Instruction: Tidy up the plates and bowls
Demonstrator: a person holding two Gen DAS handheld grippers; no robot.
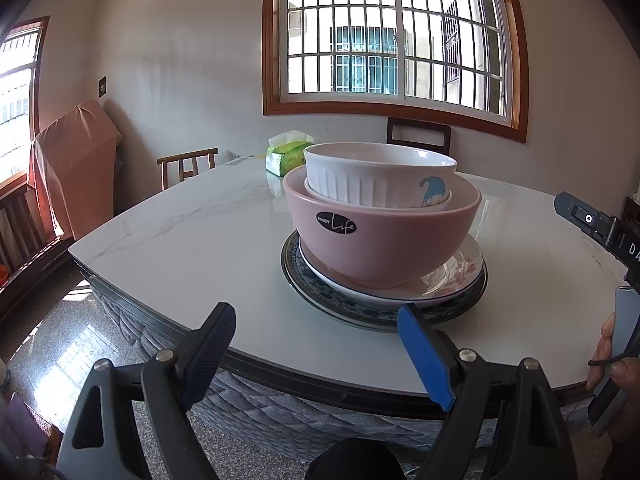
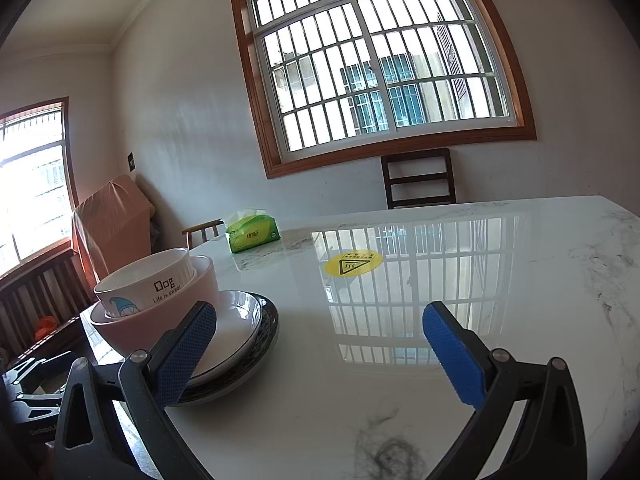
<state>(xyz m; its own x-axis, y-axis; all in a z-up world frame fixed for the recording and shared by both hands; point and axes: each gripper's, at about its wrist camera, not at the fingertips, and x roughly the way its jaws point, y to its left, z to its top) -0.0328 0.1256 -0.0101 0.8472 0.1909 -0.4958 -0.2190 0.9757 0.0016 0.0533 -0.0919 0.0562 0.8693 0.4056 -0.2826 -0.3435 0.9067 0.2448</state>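
While both jaws stand wide and hold nothing, the left hand-held gripper (image 1: 316,332) hovers at the near edge of the bench (image 1: 180,232), facing a white bowl (image 1: 376,176) nested in a pink bowl (image 1: 384,236) on two stacked plates (image 1: 452,280); the right hand-held gripper (image 2: 320,332) sits just right of that stack.

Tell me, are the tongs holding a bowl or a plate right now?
No. Both the left tongs and the right tongs are open and empty; the pink bowl sits untouched on the plates.
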